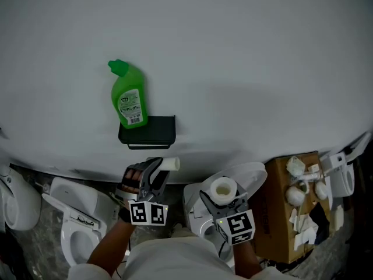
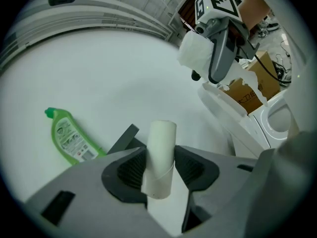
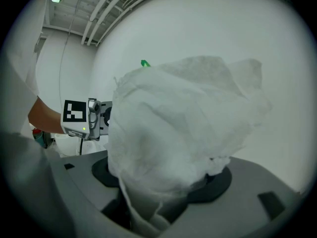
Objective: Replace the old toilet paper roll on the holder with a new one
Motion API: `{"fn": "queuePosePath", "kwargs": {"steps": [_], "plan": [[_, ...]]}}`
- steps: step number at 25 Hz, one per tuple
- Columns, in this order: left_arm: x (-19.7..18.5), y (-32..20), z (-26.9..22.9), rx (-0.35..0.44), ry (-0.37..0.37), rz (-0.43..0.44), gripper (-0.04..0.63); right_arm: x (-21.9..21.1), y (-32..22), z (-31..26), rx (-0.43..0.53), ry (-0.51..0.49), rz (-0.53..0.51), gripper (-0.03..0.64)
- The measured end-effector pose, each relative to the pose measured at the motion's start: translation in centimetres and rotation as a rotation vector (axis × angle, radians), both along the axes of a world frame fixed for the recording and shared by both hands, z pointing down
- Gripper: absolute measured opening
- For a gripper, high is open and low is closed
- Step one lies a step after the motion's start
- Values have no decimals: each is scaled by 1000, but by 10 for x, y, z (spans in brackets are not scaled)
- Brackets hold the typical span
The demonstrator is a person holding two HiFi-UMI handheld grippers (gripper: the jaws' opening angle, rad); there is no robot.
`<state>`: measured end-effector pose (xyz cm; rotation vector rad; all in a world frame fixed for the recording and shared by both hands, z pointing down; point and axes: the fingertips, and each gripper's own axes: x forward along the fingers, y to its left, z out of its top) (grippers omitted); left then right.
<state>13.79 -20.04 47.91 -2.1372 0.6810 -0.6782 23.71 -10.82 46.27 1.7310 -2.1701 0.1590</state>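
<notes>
White, full toilet paper roll (image 1: 223,189) is clamped in the right gripper (image 1: 224,204), whose fingers press into its loose, crumpled outer sheets. In the right gripper view the paper fills most of the frame. The roll is held in the air in front of the plain white wall (image 1: 262,51), and its hollow core faces the head camera.

The left gripper (image 2: 161,168) has its fingers clenched on a bare, off-white cardboard tube (image 2: 161,143). They hold it toward one end, so the other end juts past the fingertips toward the wall. In the head view the tube sits just below a black wall-mounted holder (image 1: 147,130), near it but not touching. A green plastic bottle (image 1: 129,95) with a printed label stands upright on the holder's flat top.

The roll is to the right of the tube and lower in the head view, well apart from the holder. Below the grippers stands a white ceramic toilet (image 1: 74,217) at the left, and a second one (image 1: 252,175) lies behind the roll. A brown cardboard box (image 1: 274,214) with small white items on it stands at the right.
</notes>
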Motion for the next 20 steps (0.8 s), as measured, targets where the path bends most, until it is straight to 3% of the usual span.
{"fn": "queuePosePath", "kwargs": {"steps": [12,16,20], "plan": [[-136,0,4,-147,174,-269,184,-44,-36,18,-65,135,-66,336],[-169,3,1,-233,283,-325,184,-53,-44,20,-72,172,-69,336],[-201,5,-7,-312,443,-378,184,-58,-47,22,-86,205,-64,336]]}}
